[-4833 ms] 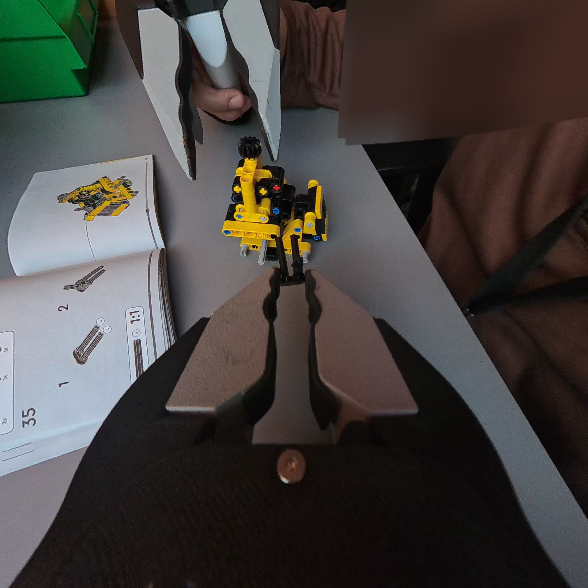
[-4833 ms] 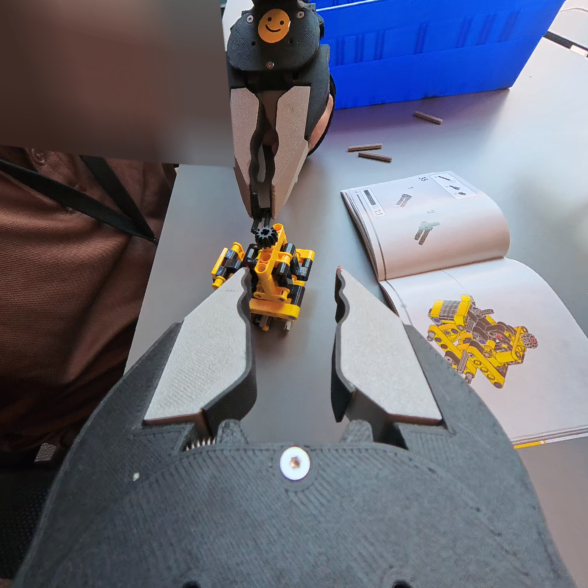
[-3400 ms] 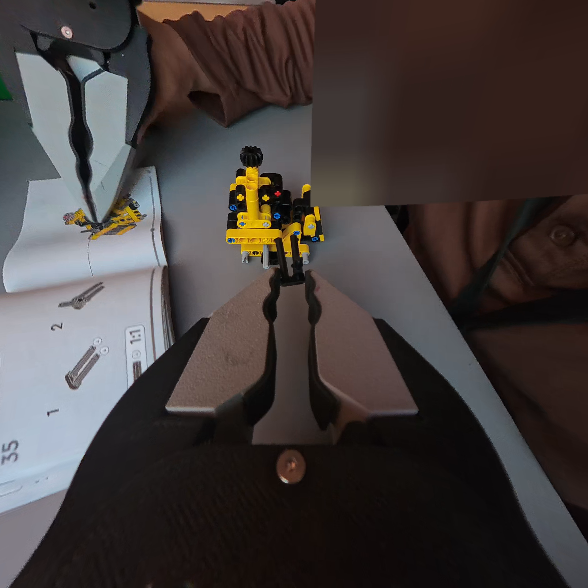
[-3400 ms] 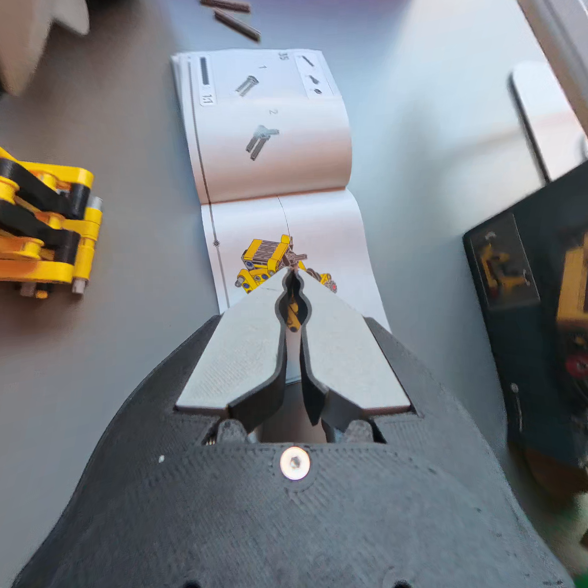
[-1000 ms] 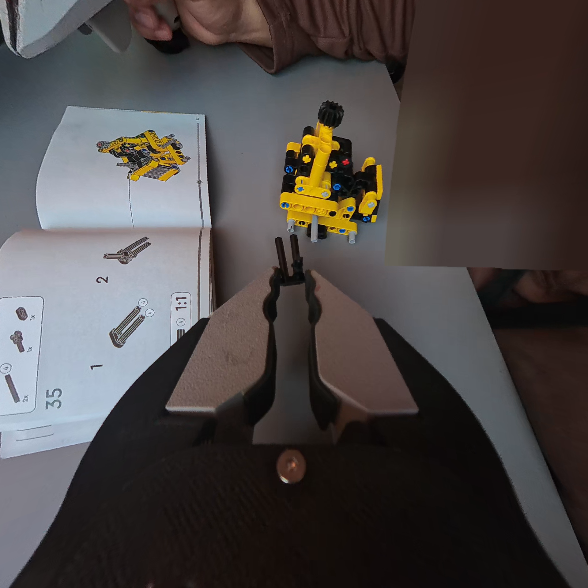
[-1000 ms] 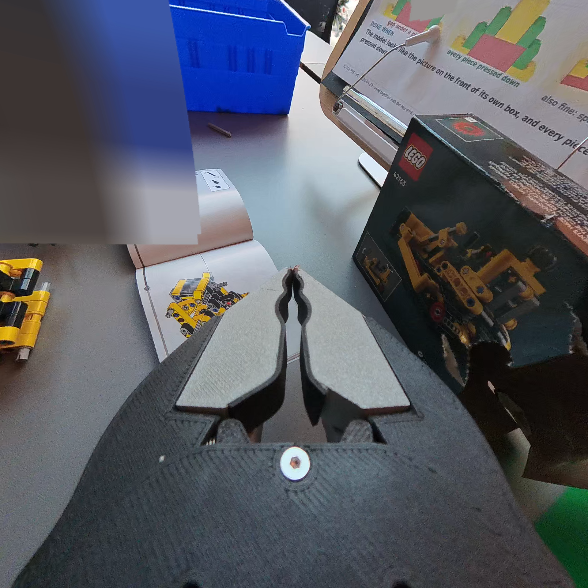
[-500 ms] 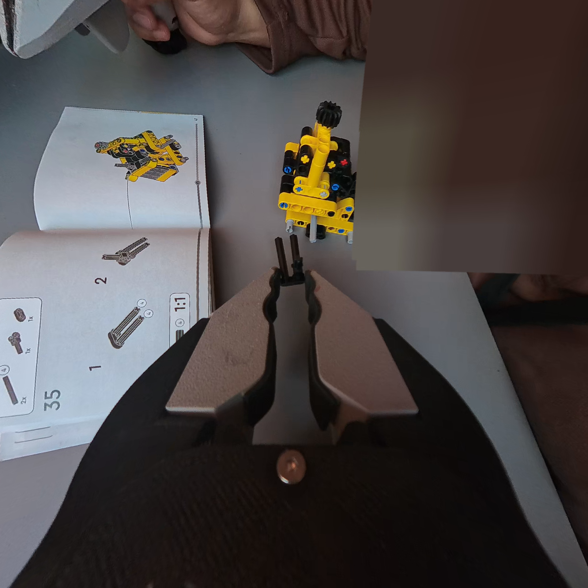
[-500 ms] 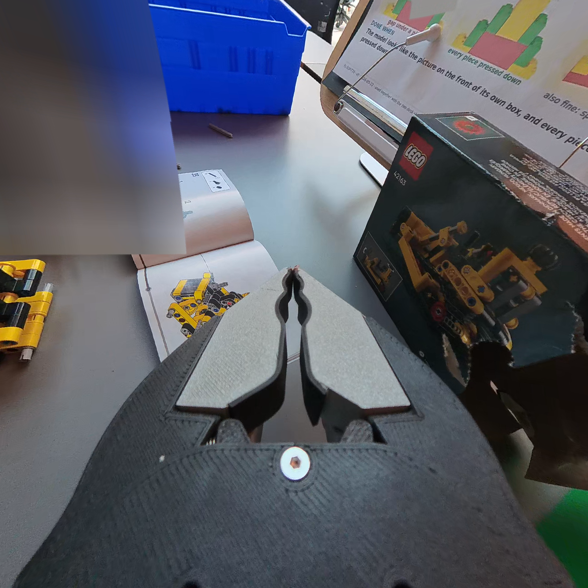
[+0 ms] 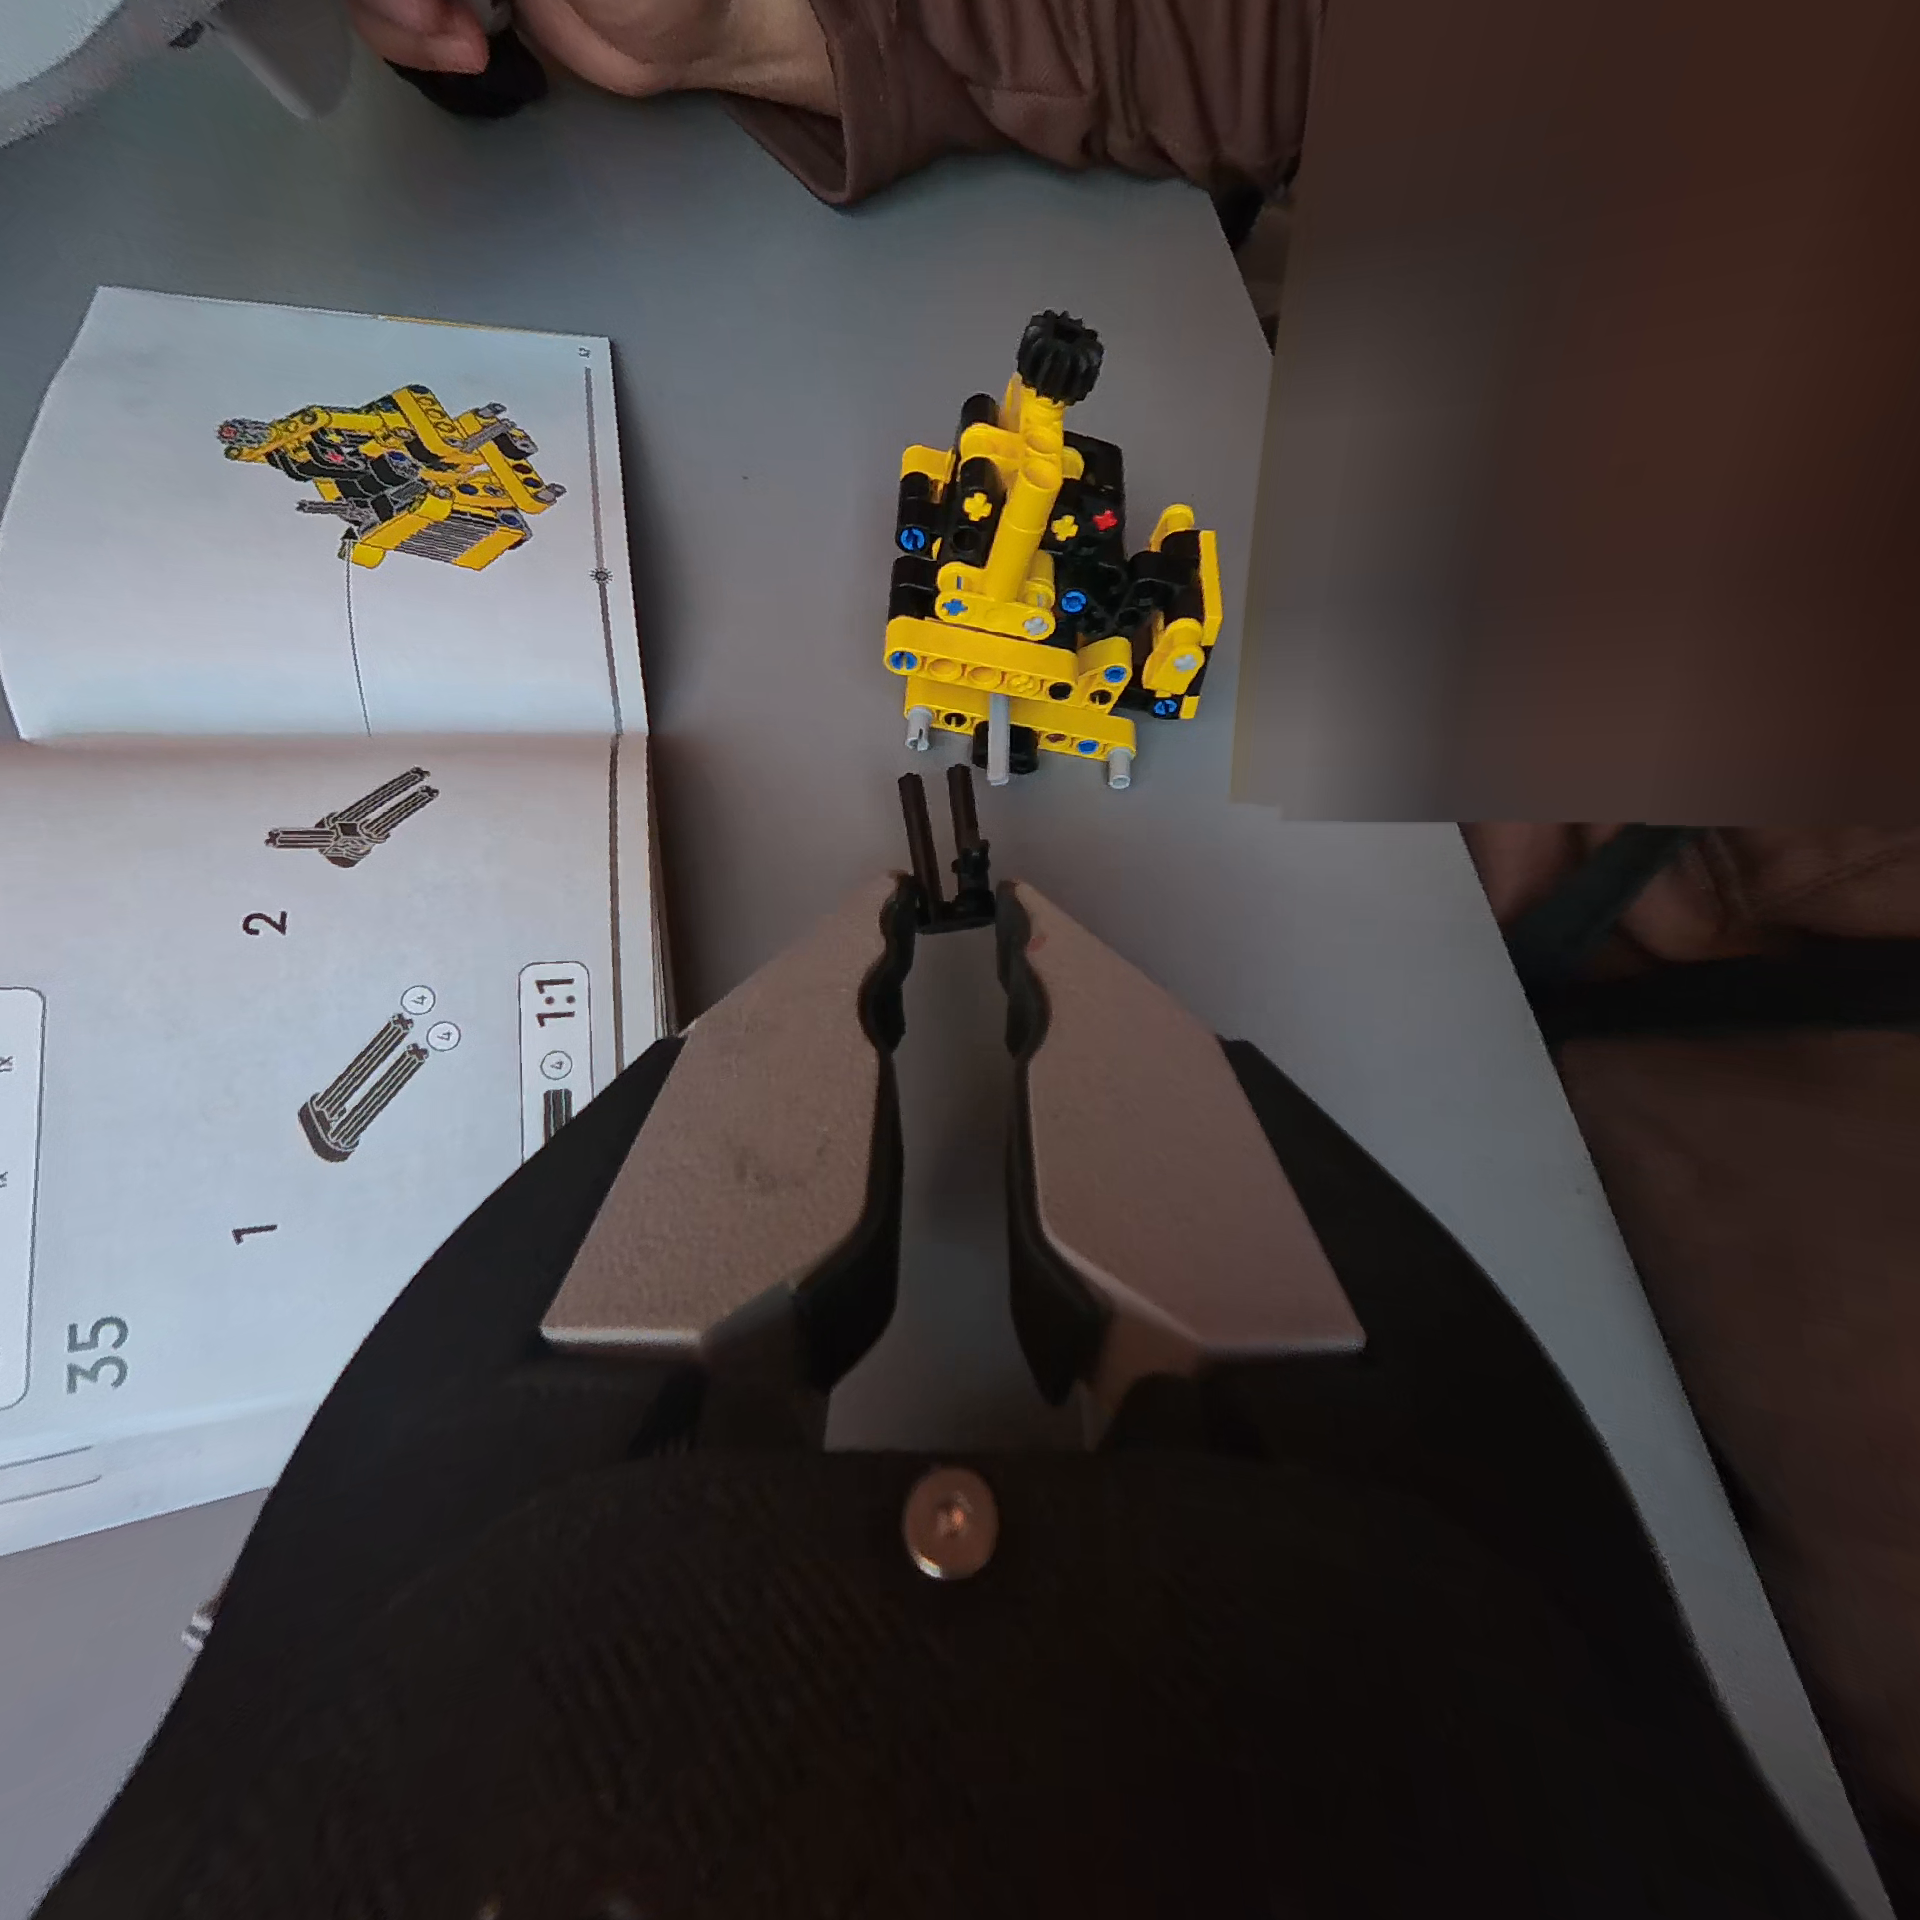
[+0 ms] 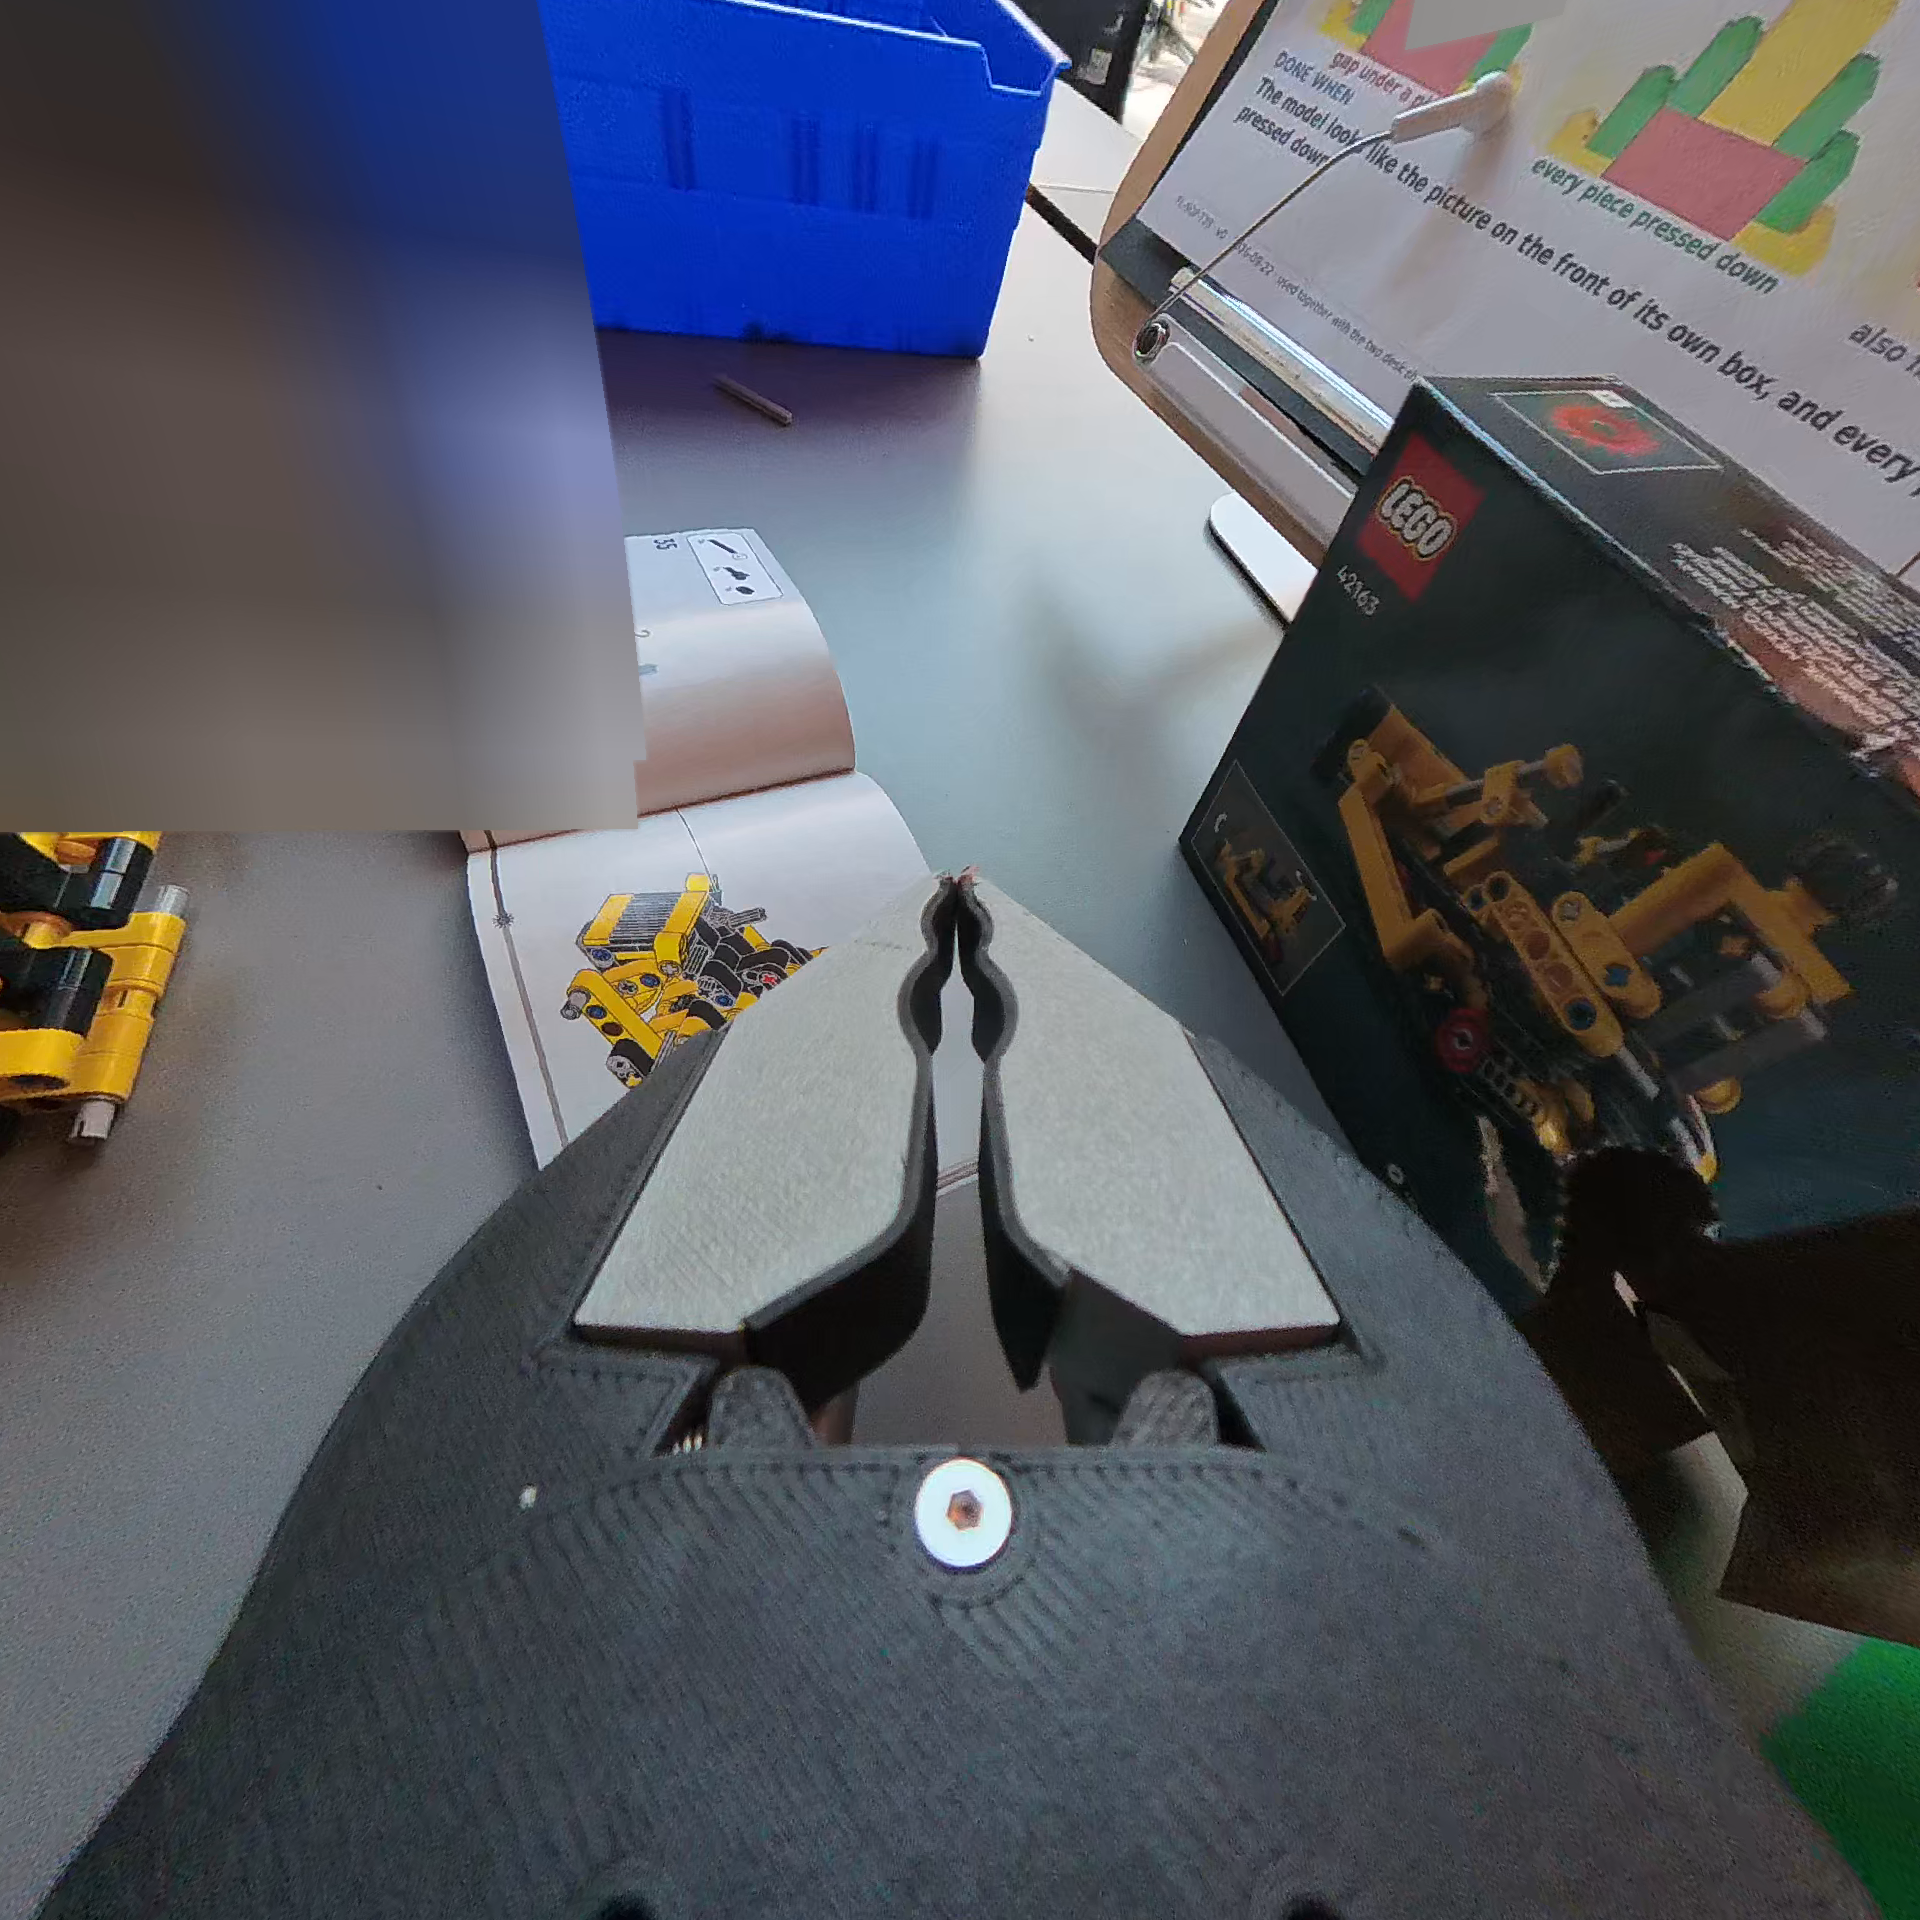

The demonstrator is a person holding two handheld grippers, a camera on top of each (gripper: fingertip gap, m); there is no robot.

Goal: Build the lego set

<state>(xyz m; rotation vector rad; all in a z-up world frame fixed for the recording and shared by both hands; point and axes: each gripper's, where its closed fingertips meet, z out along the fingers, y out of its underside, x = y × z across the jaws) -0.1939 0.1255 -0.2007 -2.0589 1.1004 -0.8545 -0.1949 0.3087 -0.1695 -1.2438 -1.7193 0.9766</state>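
Lego model [image 9: 1049, 582] sits just beyond left claw [image 9: 951, 904] gripping black piece [image 9: 943, 847].

Box [image 10: 1558, 914] blocks right; bare table [image 9: 790, 343] between booklet [image 9: 312, 727], model [image 9: 1039, 582]

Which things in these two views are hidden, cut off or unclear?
- Left wrist view: a mosaic patch hides what lies right of the yellow model.
- Right wrist view: the model is cut by the left edge and the patch.
- Right wrist view: the left gripper is not visible.
- Right wrist view: the right gripper is shut; something tiny and reddish at its tips cannot be identified.
- Right wrist view: the lego box is cut by the right edge.
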